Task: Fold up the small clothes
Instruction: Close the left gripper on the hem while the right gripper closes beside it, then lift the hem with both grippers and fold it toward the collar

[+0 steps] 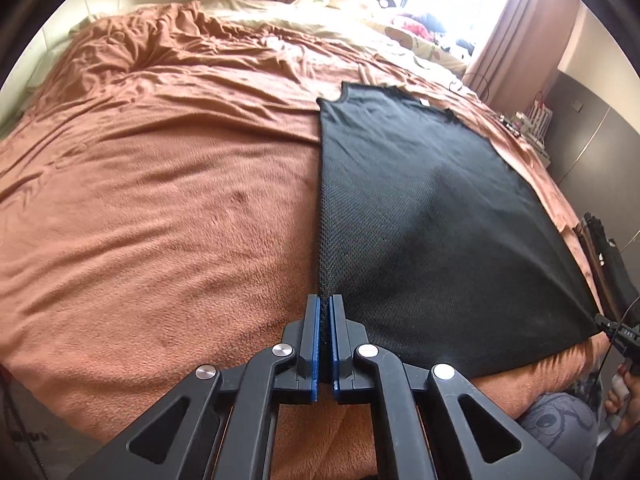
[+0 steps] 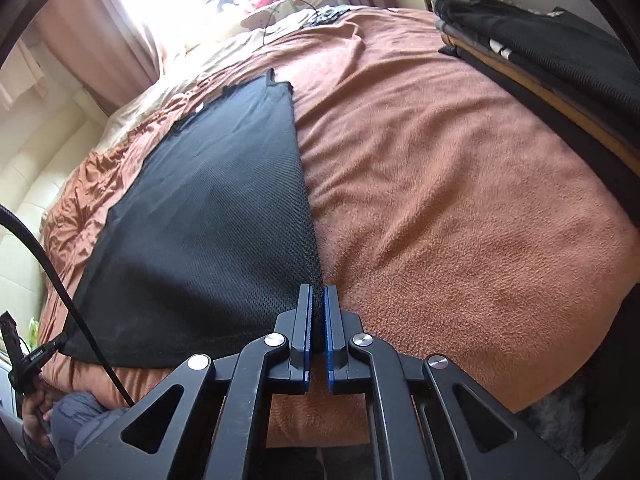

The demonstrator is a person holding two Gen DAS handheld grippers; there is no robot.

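A bed (image 1: 160,200) fills both views, covered by a rust-brown blanket (image 2: 460,200) that is smooth near the camera and rumpled toward the far end, where a cream sheet (image 1: 280,20) shows beside pink curtains (image 2: 100,40) and a bright window.

A black mesh shirt (image 1: 420,200) lies spread flat on the blanket, its neckline at the far end and its hem at the near edge of the bed. The cloth is drawn taut between its two near corners.

On the right side of the bed, well apart from the shirt, sits a stack of folded clothes (image 2: 560,60), dark pieces with a tan layer among them.

The left tongs (image 1: 325,304) are closed on the shirt's near left corner, the mesh pinched between the blue pads. The right tongs (image 2: 317,292) are likewise clamped on the near right corner, black cloth showing in the narrow gap between the fingers. A black cable (image 2: 60,292) crosses the lower left of the right wrist view.
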